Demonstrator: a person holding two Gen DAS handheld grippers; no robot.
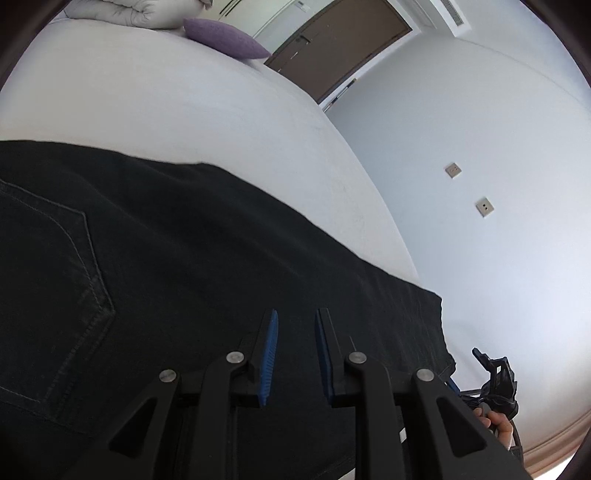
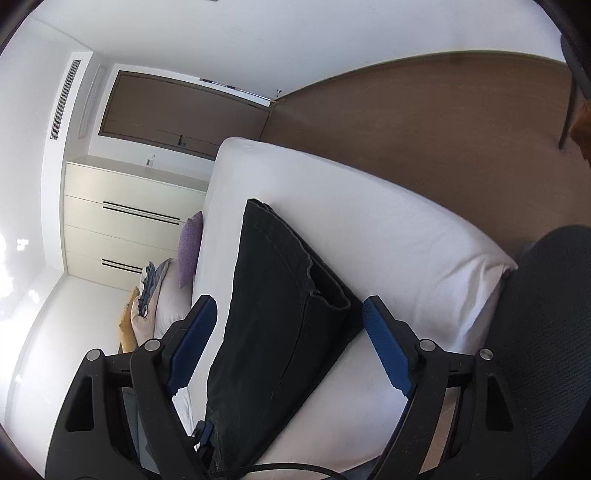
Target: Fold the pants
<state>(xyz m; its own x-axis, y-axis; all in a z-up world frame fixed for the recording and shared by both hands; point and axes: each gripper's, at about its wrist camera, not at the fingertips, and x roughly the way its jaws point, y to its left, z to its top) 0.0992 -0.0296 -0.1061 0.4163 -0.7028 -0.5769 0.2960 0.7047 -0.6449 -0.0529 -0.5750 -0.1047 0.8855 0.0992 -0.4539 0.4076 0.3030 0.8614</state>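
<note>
Black jeans [image 1: 184, 258] lie flat on the white bed [image 1: 166, 110], with a back pocket at the left of the left wrist view. My left gripper [image 1: 295, 321] hovers just over the jeans, its blue-padded jaws a small gap apart with nothing between them. In the right wrist view the jeans [image 2: 273, 314] stretch along the bed [image 2: 388, 240], legs laid together with the hem end nearest. My right gripper [image 2: 288, 306] is wide open above the leg end, holding nothing. The right gripper also shows in the left wrist view [image 1: 495, 384], past the hem.
A purple cushion [image 1: 225, 38] and white bedding [image 1: 140, 11] lie at the bed's far end. A brown door [image 1: 340, 48] and white wall stand beyond. White drawers [image 2: 129, 221], wood flooring [image 2: 424, 129] and a dark chair [image 2: 546, 332] surround the bed.
</note>
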